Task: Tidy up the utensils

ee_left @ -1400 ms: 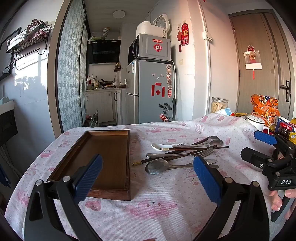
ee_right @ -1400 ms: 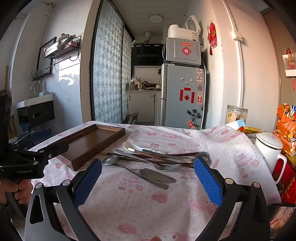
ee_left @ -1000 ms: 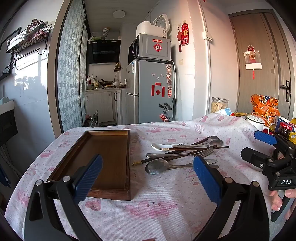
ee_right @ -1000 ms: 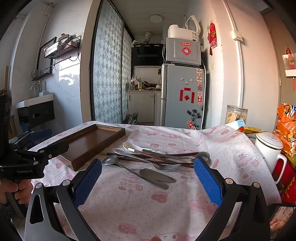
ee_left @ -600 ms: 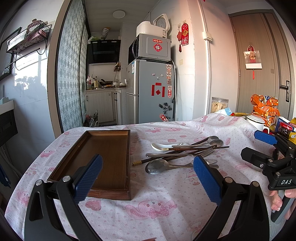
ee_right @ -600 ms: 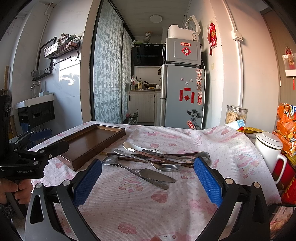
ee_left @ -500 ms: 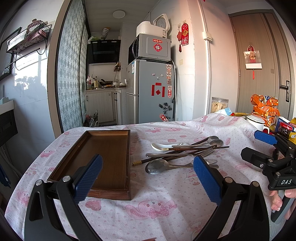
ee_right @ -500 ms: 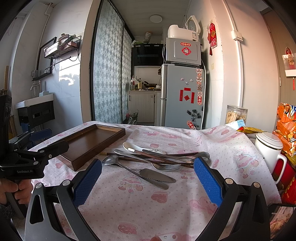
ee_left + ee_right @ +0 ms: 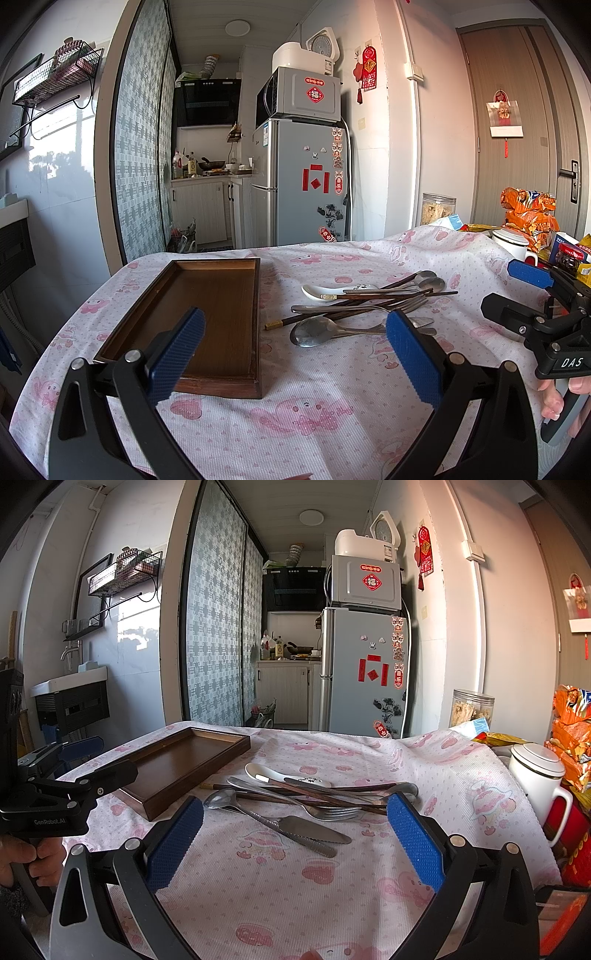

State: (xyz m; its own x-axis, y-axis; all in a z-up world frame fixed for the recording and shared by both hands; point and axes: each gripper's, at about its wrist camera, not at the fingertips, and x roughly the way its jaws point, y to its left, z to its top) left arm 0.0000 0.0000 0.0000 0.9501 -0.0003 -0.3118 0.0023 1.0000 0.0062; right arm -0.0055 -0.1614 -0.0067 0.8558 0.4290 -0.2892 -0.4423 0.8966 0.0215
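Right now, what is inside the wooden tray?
Nothing lies in the tray: its bare wooden floor shows. A left finger hides part of its near end in the left view. The utensils lie beside it.

White walls, grey two-door fridge (image 9: 301,181) at 12 o'clock, silver microwave (image 9: 301,94) on top, brown wooden door (image 9: 517,125) at 2 o'clock, round ceiling lamp (image 9: 237,28).
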